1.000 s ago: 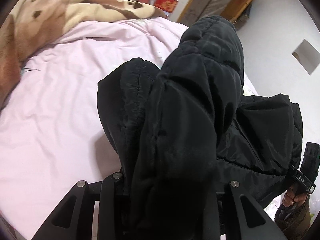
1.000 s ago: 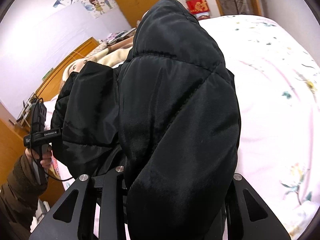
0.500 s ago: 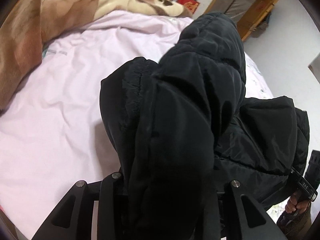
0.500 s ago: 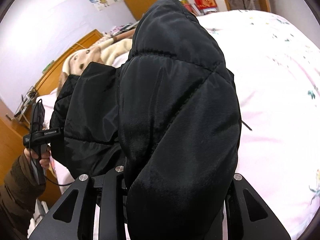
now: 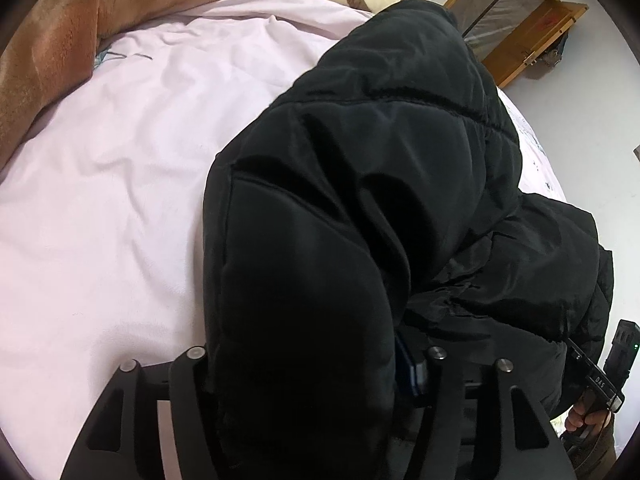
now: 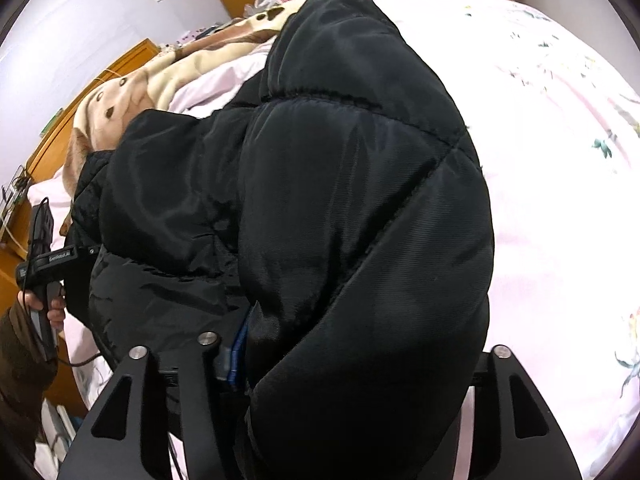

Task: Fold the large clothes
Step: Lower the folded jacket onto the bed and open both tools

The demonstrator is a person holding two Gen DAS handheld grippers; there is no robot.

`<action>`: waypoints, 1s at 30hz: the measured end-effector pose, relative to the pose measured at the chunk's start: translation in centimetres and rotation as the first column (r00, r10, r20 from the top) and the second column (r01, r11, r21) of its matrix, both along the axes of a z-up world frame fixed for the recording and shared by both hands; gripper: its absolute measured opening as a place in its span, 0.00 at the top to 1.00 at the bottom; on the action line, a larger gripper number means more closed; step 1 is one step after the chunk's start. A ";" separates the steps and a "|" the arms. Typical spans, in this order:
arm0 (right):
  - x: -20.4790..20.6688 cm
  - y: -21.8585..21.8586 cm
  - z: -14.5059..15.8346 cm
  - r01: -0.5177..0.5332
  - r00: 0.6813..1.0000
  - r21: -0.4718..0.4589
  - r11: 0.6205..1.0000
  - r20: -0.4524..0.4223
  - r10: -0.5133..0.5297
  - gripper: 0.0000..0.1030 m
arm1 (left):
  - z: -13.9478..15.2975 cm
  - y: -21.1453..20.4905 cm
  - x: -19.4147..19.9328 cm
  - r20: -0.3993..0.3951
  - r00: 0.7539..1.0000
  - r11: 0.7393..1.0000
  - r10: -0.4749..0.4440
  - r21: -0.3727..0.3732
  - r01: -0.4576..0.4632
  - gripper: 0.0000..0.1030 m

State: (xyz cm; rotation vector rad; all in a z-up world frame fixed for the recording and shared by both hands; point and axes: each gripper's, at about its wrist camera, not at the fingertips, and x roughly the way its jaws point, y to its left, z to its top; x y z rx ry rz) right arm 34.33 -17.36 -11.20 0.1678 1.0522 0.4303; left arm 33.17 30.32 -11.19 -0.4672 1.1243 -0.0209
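A black puffy quilted jacket hangs in a bulky bunch over the pink bed. My left gripper is shut on one end of it; the cloth hides the fingertips. My right gripper is shut on the other end of the jacket, with fingertips hidden by cloth too. Each gripper shows in the other's view: the right one at the lower right of the left wrist view, the left one at the left of the right wrist view. The jacket spans between them.
A brown and cream fleece blanket lies bunched at the bed's head. A wooden headboard and a wooden cabinet stand beyond the bed. The bedsheet has a flower print on the right side.
Both grippers have lowered and tipped toward the bed with the jacket. The jacket bulk has settled lower and spread wider over the sheet.
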 end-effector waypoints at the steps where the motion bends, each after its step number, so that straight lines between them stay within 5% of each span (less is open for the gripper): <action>1: 0.3 1.7 0.0 0.004 1.000 -0.001 1.000 -0.004 -0.004 0.40 | -0.2 0.1 0.0 -0.005 1.000 1.000 0.009 -0.002 -0.009 0.33; 6: 0.2 3.3 0.4 0.021 0.999 -0.056 0.998 -0.029 -0.023 0.27 | -0.5 0.3 -0.3 -0.007 0.999 0.999 0.032 -0.001 -0.032 0.23; 12: 1.0 4.4 2.6 0.047 0.998 -0.082 0.996 -0.031 -0.050 0.27 | 3.6 0.7 -2.5 0.042 0.995 0.995 0.095 0.004 -0.095 0.23; 16: -0.3 3.7 5.6 0.077 0.995 -0.163 0.984 0.069 -0.066 0.25 | 7.8 2.2 -4.6 0.156 0.973 0.981 0.172 0.060 -0.183 0.24; 20: -2.0 4.6 8.5 0.123 0.974 -0.295 0.947 0.220 -0.058 0.25 | 9.9 0.9 -5.2 0.195 0.974 0.988 0.114 0.080 -0.132 0.24; 24: -3.7 4.1 10.3 0.185 0.950 -0.263 0.947 0.295 -0.104 0.25 | 8.8 -2.4 -5.2 0.176 0.984 0.993 0.027 0.111 -0.047 0.24; 30: -3.1 6.6 5.3 0.066 0.992 -0.211 0.975 0.118 -0.041 0.26 | 3.9 -2.5 -3.8 0.113 0.994 0.985 0.012 0.170 -0.031 0.24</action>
